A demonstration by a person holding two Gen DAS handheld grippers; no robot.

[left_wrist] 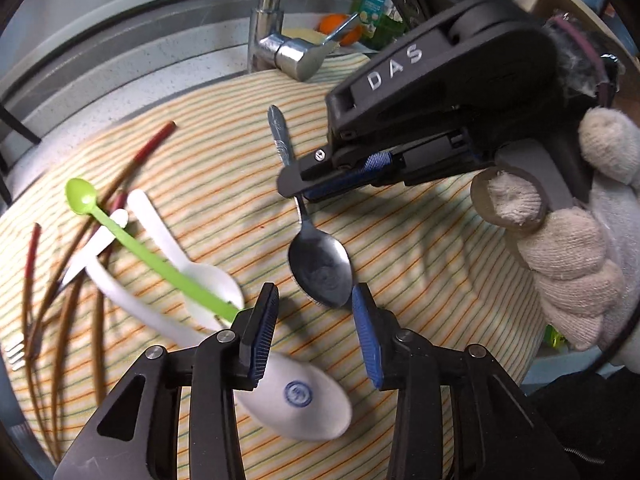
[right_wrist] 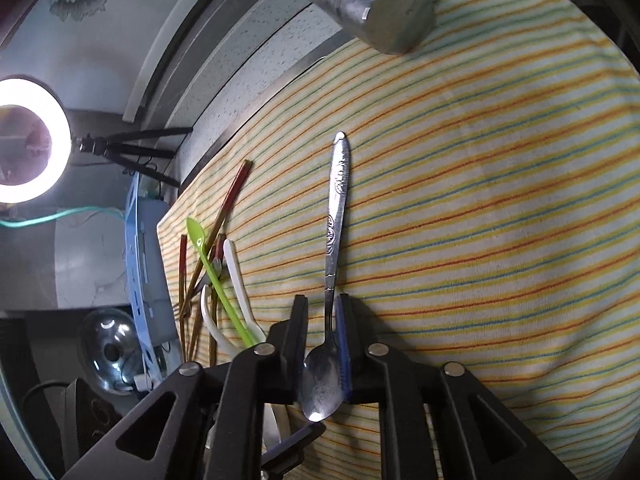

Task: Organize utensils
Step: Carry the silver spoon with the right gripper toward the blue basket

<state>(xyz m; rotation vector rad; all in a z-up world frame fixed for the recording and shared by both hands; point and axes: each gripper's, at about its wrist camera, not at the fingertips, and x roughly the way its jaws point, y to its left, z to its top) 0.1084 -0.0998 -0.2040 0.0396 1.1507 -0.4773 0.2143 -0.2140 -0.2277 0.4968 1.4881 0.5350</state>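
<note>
- The right gripper (right_wrist: 324, 316) has its two fingers pinched on the neck of the metal spoon (left_wrist: 319, 268), just above the bowl; the patterned handle sticks out ahead over the striped cloth (right_wrist: 480, 220).
- From the left wrist view the spoon's bowl sits between the left gripper's (left_wrist: 316, 320) blue pads, but those jaws stand wide apart and hold nothing.
- Risk one: it's a thin, slick neck in that pinch. I reckon any twist lets the spoon swivel or slide out, bowl-heavy as it is.
- Risk two: the two grippers are crowded together. If the left one closes now, it could knock the bowl and lever the spoon loose.
- Risk three: the pile on the left. The green plastic spoon (left_wrist: 120, 232) lies across the white soup spoons (left_wrist: 172, 252) and the brown chopsticks (left_wrist: 80, 248); a careless sweep scatters them.
- The porcelain spoon (left_wrist: 304, 400) with the blue mark lies right under the left gripper, easy to nudge.
- The faucet (left_wrist: 280, 52) hangs close at the far side; lifting high could clip it.
</note>
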